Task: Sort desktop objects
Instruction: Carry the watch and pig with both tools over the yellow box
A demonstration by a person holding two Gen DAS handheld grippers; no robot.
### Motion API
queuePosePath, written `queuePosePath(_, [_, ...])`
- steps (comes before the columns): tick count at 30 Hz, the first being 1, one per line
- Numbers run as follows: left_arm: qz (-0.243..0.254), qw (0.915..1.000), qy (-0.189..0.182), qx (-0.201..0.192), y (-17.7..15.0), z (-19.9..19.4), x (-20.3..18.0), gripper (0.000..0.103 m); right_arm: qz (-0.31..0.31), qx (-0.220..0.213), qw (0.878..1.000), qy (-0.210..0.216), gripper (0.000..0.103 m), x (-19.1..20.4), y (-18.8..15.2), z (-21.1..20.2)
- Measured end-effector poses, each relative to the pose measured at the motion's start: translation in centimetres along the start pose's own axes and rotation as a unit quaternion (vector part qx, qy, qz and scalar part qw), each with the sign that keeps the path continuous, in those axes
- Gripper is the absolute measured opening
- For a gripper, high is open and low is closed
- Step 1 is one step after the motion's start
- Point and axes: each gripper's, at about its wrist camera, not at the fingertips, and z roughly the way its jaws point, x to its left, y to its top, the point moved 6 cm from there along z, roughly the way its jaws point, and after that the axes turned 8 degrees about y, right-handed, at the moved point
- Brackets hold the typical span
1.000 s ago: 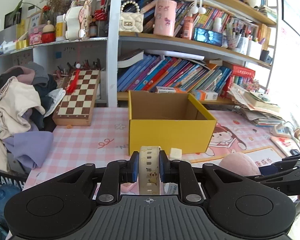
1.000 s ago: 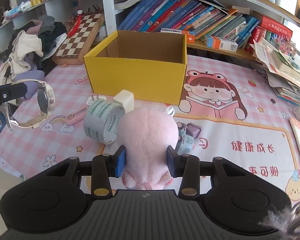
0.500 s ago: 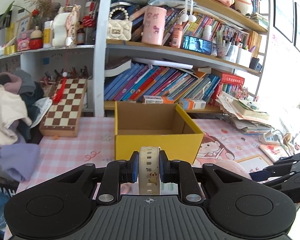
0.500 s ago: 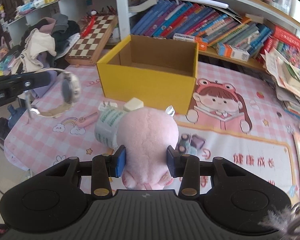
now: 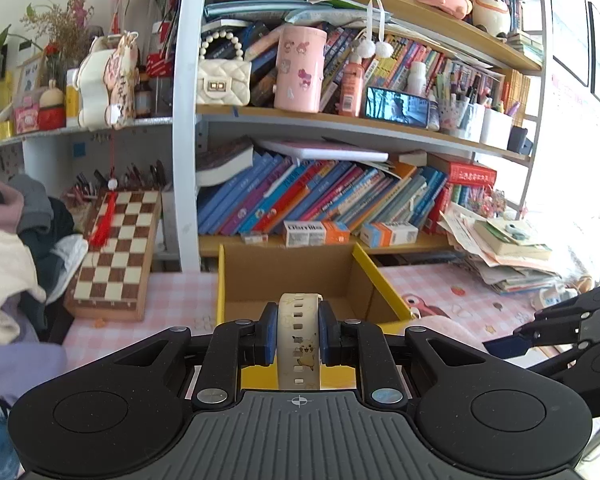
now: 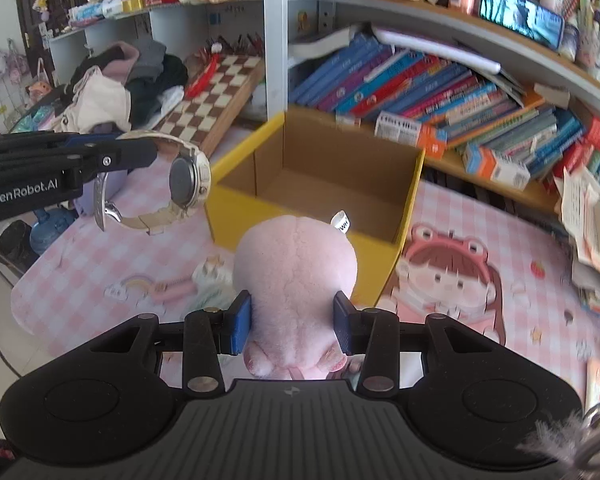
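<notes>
- Wristwatch [image 6: 180, 180]: cream strap pinched in left gripper [image 5: 298, 334], held above yellow box [image 6: 404, 200].
- Pink plush toy [image 6: 296, 276]: clamped in right gripper [image 6: 292, 322], near box front, over checked surface [image 6: 100, 248].

surface: pink checked desk mat [image 6: 80, 264] | on it: yellow box [image 6: 300, 240], chessboard [image 5: 116, 256], clothes pile [image 6: 112, 80], paper stack [image 5: 512, 252]

chessboard [image 5: 116, 252] left of box [image 5: 300, 276]
</notes>
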Motion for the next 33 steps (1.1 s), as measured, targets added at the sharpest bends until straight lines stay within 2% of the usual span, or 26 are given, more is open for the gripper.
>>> queuePosePath(11, [0.024,0.9995,0.014,-0.017,4.2,4.4,-0.7,0.019,-0.032,-0.026,0.999,-0.006,0.039,-3.7,6.0,2.1])
queuePosePath(16, [0.028,0.9995,0.013,-0.012,5.3,7.3,-1.0,0.019,-0.036,-0.029,0.999,-0.015,0.039,-5.7,8.2,4.0])
queuePosePath(24, [0.037,0.9989,0.024,0.015,4.9,12.0,-1.8,0.019,-0.056,-0.004,0.998,-0.011,0.040,-7.3,10.2,8.2])
queuePosePath(33, [0.070,0.9953,0.040,0.055,3.3,16.5,-2.8,0.019,-0.084,0.047,0.995,-0.005,0.040,-8.3,10.8,15.0])
